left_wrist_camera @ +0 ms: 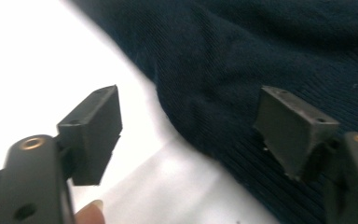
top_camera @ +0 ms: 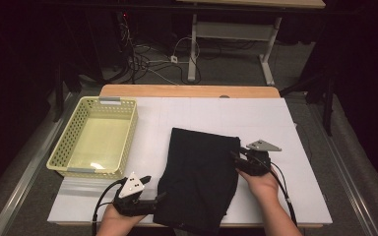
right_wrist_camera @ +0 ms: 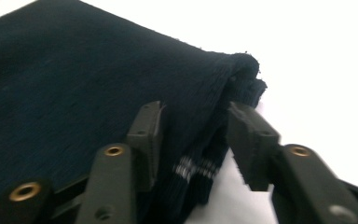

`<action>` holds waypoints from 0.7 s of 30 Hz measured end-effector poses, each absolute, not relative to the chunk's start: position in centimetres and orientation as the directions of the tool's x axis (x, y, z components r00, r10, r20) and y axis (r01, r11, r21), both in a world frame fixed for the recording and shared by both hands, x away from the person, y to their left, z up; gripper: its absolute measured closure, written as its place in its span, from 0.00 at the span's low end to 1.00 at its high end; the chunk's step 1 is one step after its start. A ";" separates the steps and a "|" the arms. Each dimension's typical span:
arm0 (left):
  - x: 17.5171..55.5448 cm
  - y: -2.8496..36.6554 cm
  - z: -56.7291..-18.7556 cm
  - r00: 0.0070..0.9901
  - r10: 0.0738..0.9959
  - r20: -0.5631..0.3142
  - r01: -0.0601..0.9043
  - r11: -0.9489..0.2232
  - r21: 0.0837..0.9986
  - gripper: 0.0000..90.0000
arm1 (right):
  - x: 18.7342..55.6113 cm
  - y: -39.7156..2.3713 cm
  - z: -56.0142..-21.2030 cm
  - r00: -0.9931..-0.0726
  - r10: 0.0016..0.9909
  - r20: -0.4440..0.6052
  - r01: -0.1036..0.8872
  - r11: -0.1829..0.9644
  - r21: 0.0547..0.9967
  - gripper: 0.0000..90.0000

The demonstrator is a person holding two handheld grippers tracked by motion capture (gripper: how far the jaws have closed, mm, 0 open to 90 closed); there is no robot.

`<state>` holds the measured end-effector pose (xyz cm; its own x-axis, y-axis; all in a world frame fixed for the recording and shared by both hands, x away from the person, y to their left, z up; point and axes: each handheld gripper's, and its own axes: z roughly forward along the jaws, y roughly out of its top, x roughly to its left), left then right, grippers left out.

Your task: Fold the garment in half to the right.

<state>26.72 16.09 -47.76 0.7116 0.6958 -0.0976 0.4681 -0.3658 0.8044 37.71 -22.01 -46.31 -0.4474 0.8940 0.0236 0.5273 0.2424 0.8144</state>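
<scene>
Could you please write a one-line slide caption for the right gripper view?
Right gripper straddling the layered edge of a folded dark knit garment on a white table.

A dark navy ribbed cloth [top_camera: 199, 177] with small white stripes lies right of the pale yellow holey basket [top_camera: 61, 150] on a white table [top_camera: 275, 123]

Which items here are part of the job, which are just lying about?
In the job:
- dark folded garment
- left gripper, jaws open beside the garment's edge
- right gripper, jaws straddling the garment's folded edge

Lying about:
- yellow basket, nothing in it
- white table cover
- cables on the floor
</scene>
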 end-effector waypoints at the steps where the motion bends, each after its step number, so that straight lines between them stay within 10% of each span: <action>1: 26.5 16.0 -47.8 0.715 0.690 -0.110 0.475 -0.365 0.801 0.23 | 38.6 -21.9 -46.5 -0.457 0.888 0.051 0.555 0.240 0.797 0.81; 3: 26.4 15.8 -47.9 0.722 0.684 -0.100 0.473 -0.383 0.793 0.23 | 38.9 -21.9 -46.5 -0.463 0.885 0.050 0.567 0.253 0.784 0.95; 12: 25.7 15.4 -48.1 0.720 0.685 -0.111 0.492 -0.392 0.777 0.20 | 38.9 -23.0 -45.9 -0.430 0.903 -0.010 0.569 0.279 0.774 0.91; 21: 23.9 15.2 -48.9 0.738 0.638 -0.221 0.548 -0.376 0.747 0.32 | 42.6 -23.9 -45.7 -0.402 0.916 0.023 0.574 0.232 0.785 0.41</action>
